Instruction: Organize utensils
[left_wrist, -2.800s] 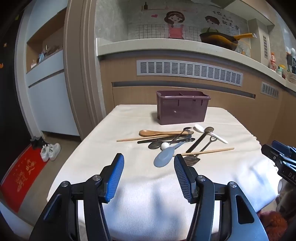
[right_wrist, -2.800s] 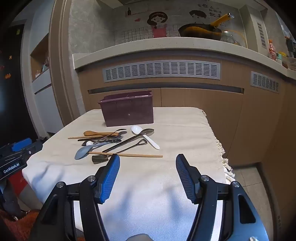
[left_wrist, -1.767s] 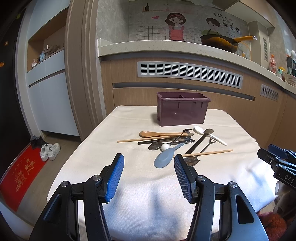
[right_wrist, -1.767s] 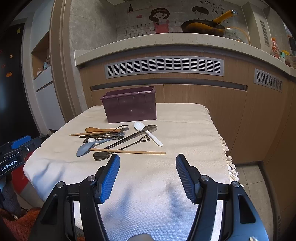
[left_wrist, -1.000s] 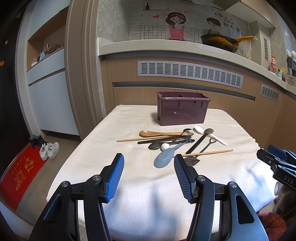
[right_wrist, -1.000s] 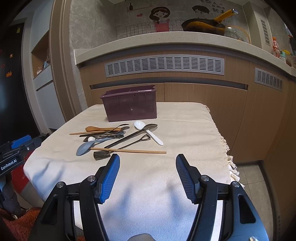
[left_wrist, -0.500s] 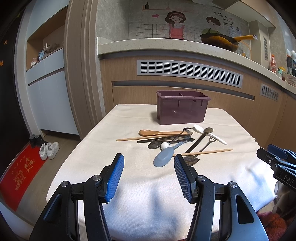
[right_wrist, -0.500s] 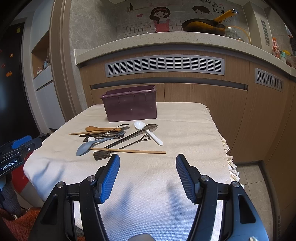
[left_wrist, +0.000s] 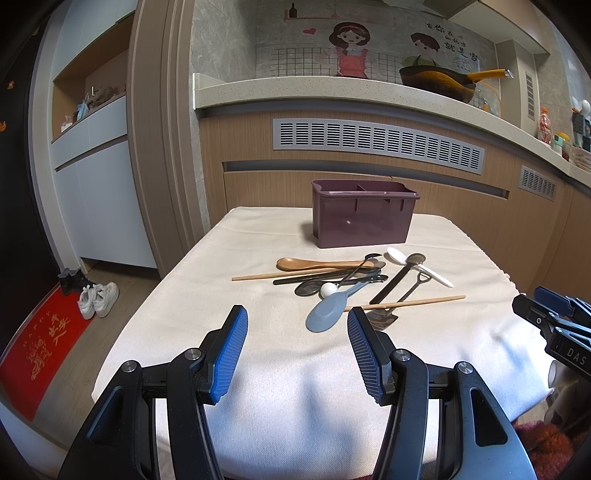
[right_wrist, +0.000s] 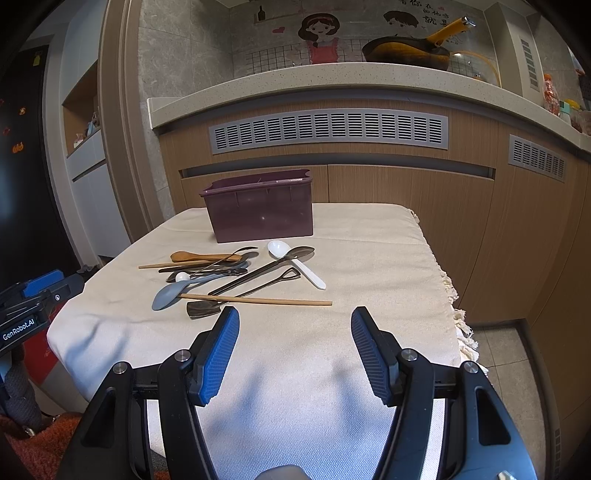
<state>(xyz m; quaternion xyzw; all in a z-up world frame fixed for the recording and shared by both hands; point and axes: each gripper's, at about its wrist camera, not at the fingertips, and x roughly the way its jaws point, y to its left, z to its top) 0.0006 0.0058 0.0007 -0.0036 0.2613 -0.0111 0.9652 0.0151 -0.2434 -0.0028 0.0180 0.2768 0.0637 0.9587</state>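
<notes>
Left wrist view, left gripper (left_wrist: 297, 325) spread empty, utensil pile (left_wrist: 354, 284) beyond; right gripper (right_wrist: 295, 325) likewise

Home kitchen. Stone-look counter (left_wrist: 332, 90) w/ a wok (left_wrist: 437, 83) on it, tiled wall w/ cartoon cook decals (left_wrist: 349, 50), wood-grain cabinet fronts w/ vent grilles (left_wrist: 376, 144). Cloth-covered worktop (left_wrist: 258, 332) holds a utensil caddy (left_wrist: 360, 223) & loose spoons (left_wrist: 332, 312). Sneakers (left_wrist: 98, 299) & red doormat (left_wrist: 40, 341) on floor = lived-in flat.
</notes>
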